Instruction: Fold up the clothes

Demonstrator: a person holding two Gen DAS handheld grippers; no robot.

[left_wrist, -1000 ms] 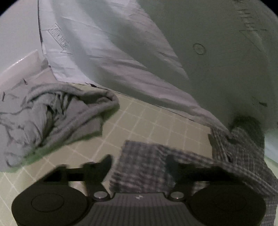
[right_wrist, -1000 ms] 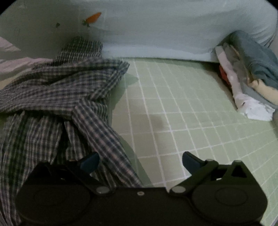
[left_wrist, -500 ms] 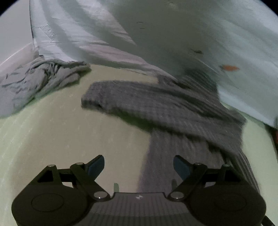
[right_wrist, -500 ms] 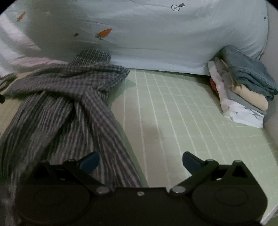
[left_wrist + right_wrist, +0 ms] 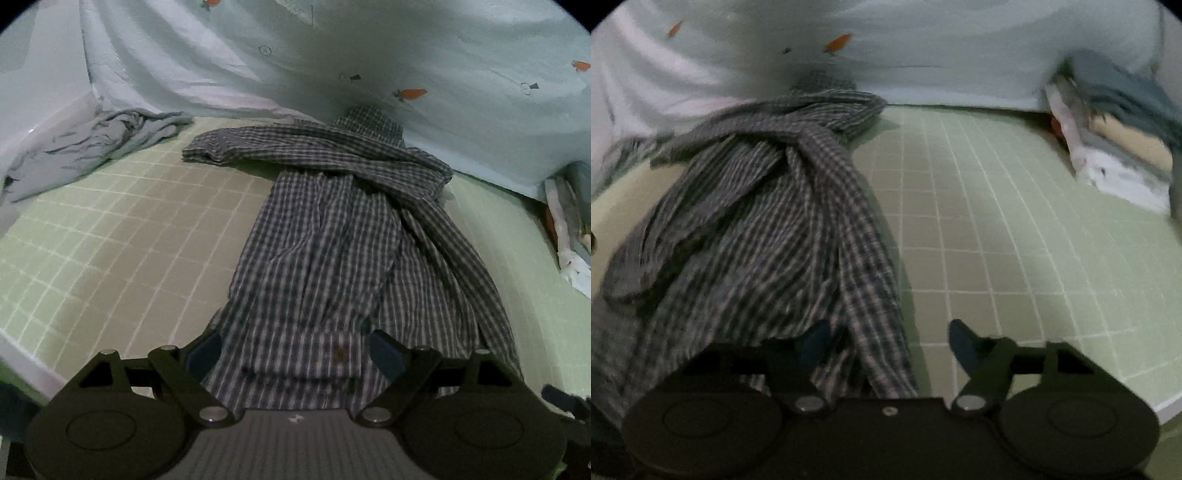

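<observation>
A dark checked shirt (image 5: 332, 229) lies lengthwise on the green grid mat (image 5: 110, 229), its sleeves crossed over the top near the carrot-print sheet. My left gripper (image 5: 295, 352) is open, its jaws on either side of the shirt's near hem with a button on it. In the right wrist view the shirt (image 5: 768, 229) lies at the left. My right gripper (image 5: 890, 343) is open over the shirt's right edge; its left finger is partly under or against the cloth, its right finger over bare mat (image 5: 1015, 240).
A crumpled grey garment (image 5: 92, 147) lies at the mat's far left. A stack of folded clothes (image 5: 1119, 136) stands at the far right, also seen in the left wrist view (image 5: 569, 221). A pale carrot-print sheet (image 5: 369, 55) rises behind the mat.
My left gripper has pulled back from the far left sleeve to the shirt's near hem. My right gripper has narrowed a little and moved onto the shirt's right edge.
</observation>
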